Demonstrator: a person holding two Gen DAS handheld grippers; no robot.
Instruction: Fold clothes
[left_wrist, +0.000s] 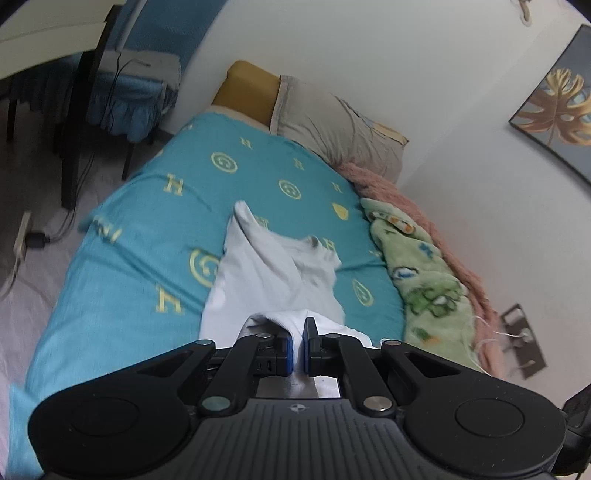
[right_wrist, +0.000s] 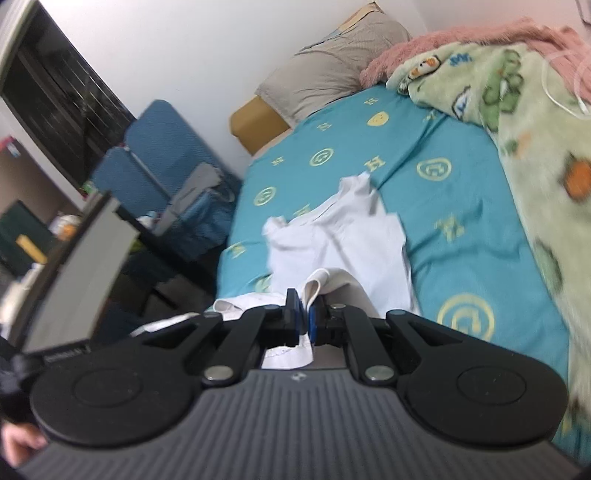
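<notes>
The left gripper has its blue-padded jaws pressed nearly together, with only a thin fold of the white cotton garment pinched between them. The right gripper is likewise closed down to a narrow slit, clamping a hemmed edge of the same white cloth, which loops up just above the pads. From both grips the garment stretches away and down onto the teal bedsheet printed with yellow letters and smiley faces, its far end lying rumpled near the middle of the bed. A green fleece blanket with cartoon animals is bunched along the wall side, beside a pink fuzzy blanket and a grey pillow at the head.
</notes>
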